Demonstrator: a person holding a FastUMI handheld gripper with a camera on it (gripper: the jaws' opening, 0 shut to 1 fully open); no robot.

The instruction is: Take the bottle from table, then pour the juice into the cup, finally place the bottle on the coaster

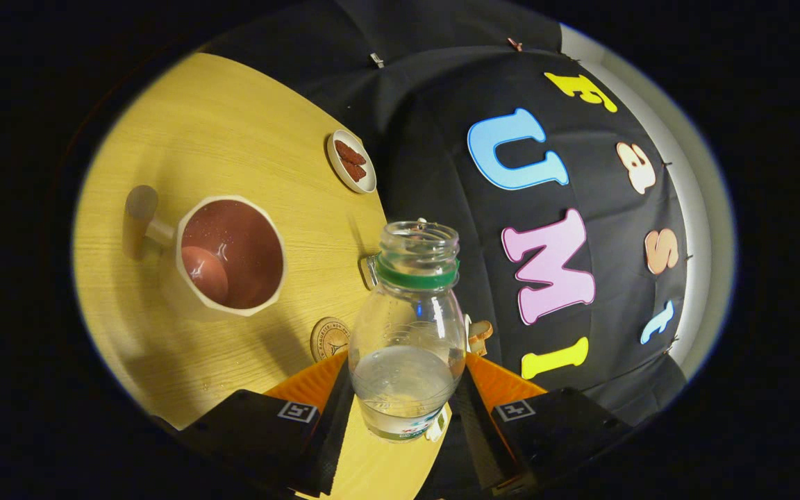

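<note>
Tool (403, 399) clamps the uncapped bottle (407, 333) (seemingly tilted) near the table (233, 125) edge, cup (230, 253) beside.

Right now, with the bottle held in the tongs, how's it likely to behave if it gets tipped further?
The clear bottle has no cap on, so its liquid would probably spill quickly once tilted. It looks only partly filled, so likely light for its size. Its smooth rounded wall may slip or squash a little between the tongs, which press on both sides of it.
</note>
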